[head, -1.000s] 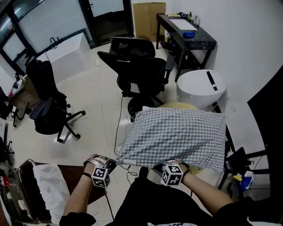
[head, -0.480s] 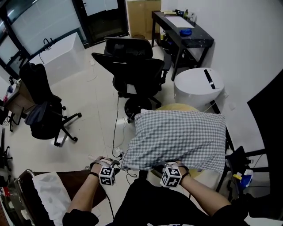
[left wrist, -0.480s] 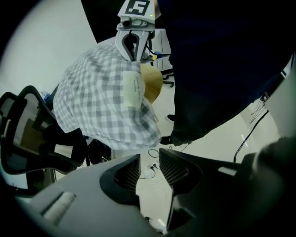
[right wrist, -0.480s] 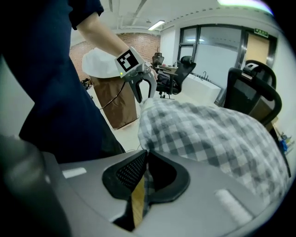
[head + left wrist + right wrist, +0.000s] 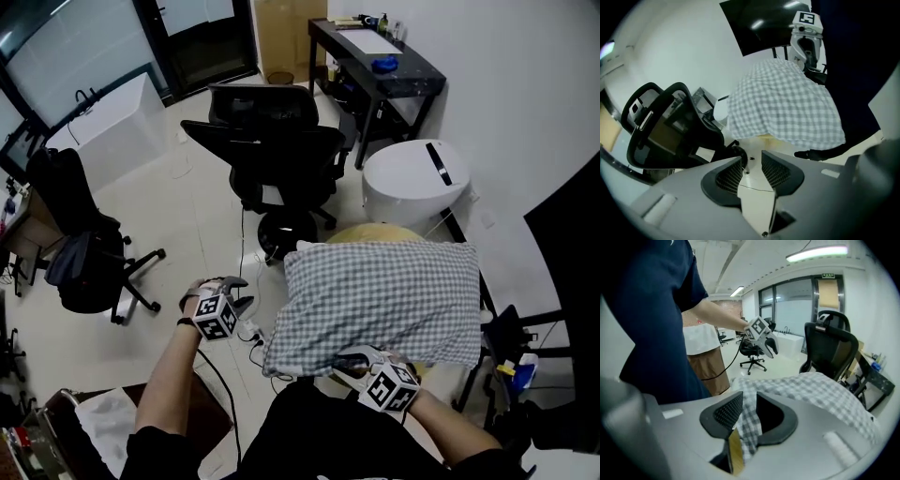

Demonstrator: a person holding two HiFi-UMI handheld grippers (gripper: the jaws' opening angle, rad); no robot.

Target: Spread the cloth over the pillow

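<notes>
Release under way: the checked cloth (image 5: pixel 384 300) lies draped over the yellow pillow (image 5: pixel 375 231) at centre, your left hand-held gripper (image 5: pixel 234 292) at 9 o'clock has just opened, empty, and your right hand-held gripper (image 5: pixel 349 364) at 6 o'clock, jaws just parted with the cloth loose between them, likely needs backing clear next.

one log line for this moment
left gripper: jaws just opening, empty | right gripper: jaws just opening, grey-and-white checked cloth edge loose between them | cloth: lies spread out
</notes>
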